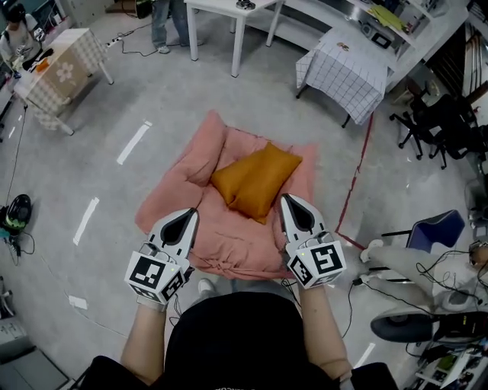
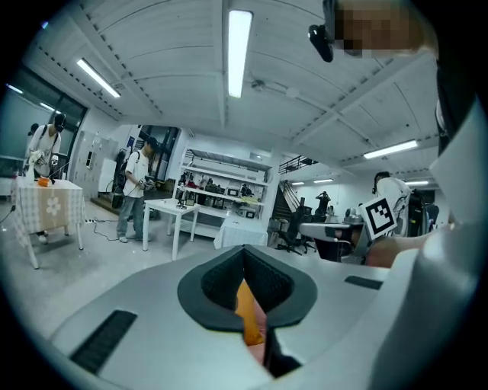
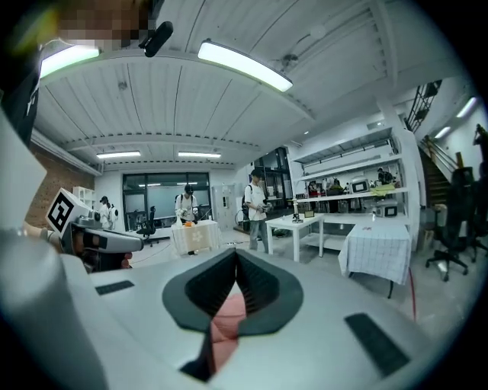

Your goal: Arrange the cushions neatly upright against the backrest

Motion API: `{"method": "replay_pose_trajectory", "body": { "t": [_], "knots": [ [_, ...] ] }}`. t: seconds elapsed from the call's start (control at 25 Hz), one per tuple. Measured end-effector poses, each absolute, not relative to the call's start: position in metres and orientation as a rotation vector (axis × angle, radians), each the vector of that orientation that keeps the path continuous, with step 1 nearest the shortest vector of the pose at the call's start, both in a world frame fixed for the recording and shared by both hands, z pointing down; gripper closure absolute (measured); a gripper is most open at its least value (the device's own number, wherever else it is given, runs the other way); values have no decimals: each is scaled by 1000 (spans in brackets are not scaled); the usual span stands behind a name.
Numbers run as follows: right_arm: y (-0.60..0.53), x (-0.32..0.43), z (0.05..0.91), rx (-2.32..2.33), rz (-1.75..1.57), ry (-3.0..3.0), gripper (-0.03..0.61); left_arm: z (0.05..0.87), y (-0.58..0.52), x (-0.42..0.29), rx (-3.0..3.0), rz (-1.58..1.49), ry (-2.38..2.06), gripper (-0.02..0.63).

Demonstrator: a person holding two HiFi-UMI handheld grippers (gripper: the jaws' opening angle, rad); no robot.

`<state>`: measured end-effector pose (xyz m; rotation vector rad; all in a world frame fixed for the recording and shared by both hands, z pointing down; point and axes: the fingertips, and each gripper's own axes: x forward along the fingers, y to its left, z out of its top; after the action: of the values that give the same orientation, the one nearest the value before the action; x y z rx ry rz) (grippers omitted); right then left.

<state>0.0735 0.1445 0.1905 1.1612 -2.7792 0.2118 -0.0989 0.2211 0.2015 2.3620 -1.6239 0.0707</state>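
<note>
An orange cushion [image 1: 255,180] lies flat and askew on a large pink padded seat [image 1: 197,163] spread on the floor, whose far part is rumpled. My left gripper [image 1: 187,215] hovers over the seat's near left edge, shut and holding nothing. My right gripper [image 1: 291,200] hangs by the cushion's near right corner, also shut and empty; I cannot tell if it touches. In the left gripper view, the closed left gripper [image 2: 245,250] shows a sliver of the orange cushion [image 2: 248,314] below it. In the right gripper view, pink fabric [image 3: 227,314] shows under the shut right gripper [image 3: 235,253].
A white table [image 1: 229,9] and a table with a checked cloth [image 1: 347,65] stand beyond the seat. A beige-clothed table [image 1: 57,72] is at the far left. Black office chairs [image 1: 438,126] and cables [image 1: 442,266] crowd the right. A red tape line [image 1: 354,183] runs along the floor.
</note>
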Motion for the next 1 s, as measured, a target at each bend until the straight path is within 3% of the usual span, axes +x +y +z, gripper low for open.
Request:
{"method": "replay_pose_trajectory", "body": {
  "t": [0.6,1.0],
  "knots": [
    [25,136,267,1149,464,-2646,568,260,128,-68,2189,315,-1597,601],
    [-50,133,294,1196,378,-2473,548,348,71,-81,2139,376,-1430,600]
  ]
}}
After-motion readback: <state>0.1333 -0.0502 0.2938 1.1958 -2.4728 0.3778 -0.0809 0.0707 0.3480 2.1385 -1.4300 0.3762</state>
